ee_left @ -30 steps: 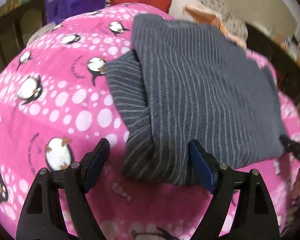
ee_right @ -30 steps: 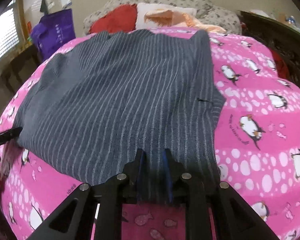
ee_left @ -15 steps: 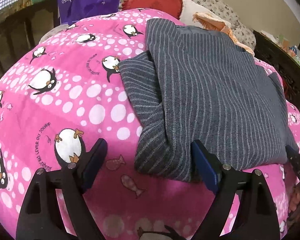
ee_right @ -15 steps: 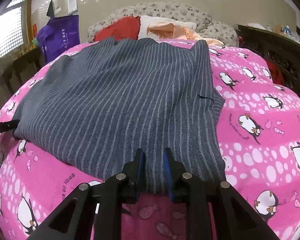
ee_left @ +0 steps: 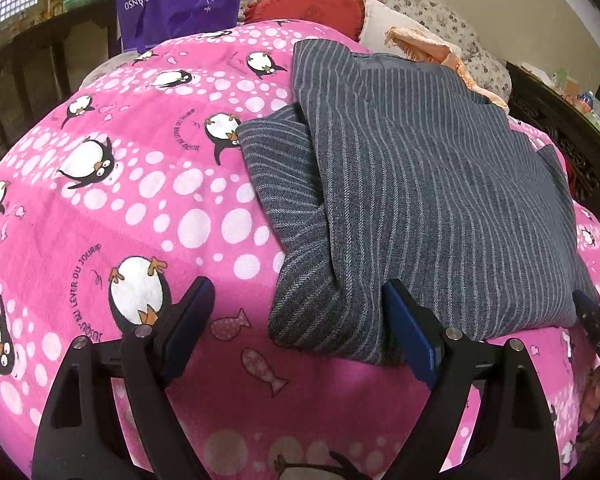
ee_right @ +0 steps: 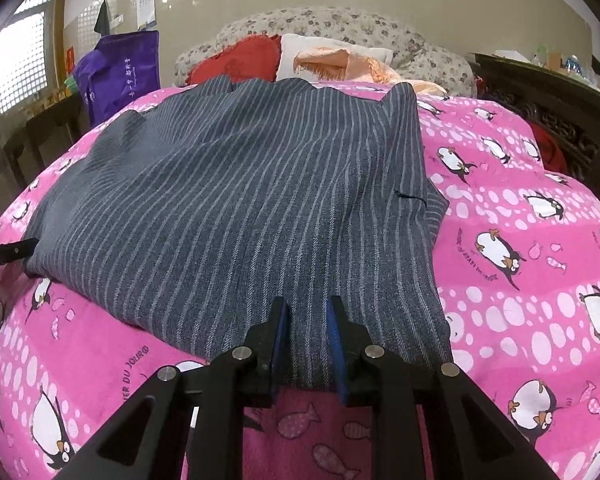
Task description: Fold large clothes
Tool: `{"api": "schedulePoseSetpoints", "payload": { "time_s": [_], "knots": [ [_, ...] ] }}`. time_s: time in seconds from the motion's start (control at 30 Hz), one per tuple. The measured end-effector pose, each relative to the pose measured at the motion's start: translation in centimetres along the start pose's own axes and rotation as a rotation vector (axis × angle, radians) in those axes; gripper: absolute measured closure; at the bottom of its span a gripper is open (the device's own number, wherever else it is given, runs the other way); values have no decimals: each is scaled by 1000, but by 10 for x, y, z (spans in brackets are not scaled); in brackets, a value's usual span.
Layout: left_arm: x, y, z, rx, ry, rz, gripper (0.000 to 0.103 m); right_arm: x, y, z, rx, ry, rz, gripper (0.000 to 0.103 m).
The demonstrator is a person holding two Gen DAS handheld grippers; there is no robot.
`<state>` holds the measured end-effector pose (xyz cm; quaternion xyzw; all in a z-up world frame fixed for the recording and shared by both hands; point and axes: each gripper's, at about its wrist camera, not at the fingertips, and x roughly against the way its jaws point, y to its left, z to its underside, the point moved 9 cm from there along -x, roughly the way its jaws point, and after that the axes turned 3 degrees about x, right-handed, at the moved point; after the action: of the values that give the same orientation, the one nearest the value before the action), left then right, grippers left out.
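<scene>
Currently a grey pinstriped garment (ee_right: 260,208) lies partly folded on a bed covered by a pink penguin-print blanket (ee_left: 112,208); it sits toward the middle of the bed, its near hem facing both cameras.

On the right, the right tongs (ee_right: 307,344) are nearly closed on the near hem of the garment, the cloth passing between the two blue pads; on the left, the left tongs (ee_left: 298,332) stand wide open and hold nothing, one pad over bare blanket, the other just beside the bunched near-left corner of the garment.

Judging by the layers, a folded-in sleeve or side panel (ee_left: 284,188) pokes out under the top layer on the left, so the fold seems roughly half done; the step in hand looks like taking hold of the hem for a lengthwise fold. The next move probably calls for the left tongs to close on that near-left corner, then for both to lift evenly and carry the hem toward the far edge; an uneven lift could drag the tucked panel loose.

Beyond the bed, a red cushion (ee_right: 240,64), a peach cloth (ee_right: 340,62) and a floral pillow (ee_right: 340,28) lie at the head; a purple bag (ee_right: 120,72) stands at the left; dark wooden furniture (ee_right: 548,92) lines the right wall; a barred window (ee_right: 20,60) glows at far left.
</scene>
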<state>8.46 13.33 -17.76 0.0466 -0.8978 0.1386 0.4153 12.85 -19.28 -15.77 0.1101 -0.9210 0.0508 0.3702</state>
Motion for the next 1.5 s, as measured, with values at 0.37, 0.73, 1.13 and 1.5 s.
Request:
{"api": "schedulePoseSetpoints", "payload": {
  "time_s": [0.37,0.73,1.13,1.5],
  "knots": [
    [15,9,-20,81,40,18,17,-1,-3,0,-34,-4,-37,84],
    [-67,-1,-122,-63,168,140,17,-2,-3,-2,-32,-11,-39,84],
    [-85,-25,-108,-157,251,252,4,-4,-4,-1,-13,-12,-20,84],
    [-84,-24,-116,-81,306,349,45,-3,-5,-1,-16,-13,-23,84]
  ]
}}
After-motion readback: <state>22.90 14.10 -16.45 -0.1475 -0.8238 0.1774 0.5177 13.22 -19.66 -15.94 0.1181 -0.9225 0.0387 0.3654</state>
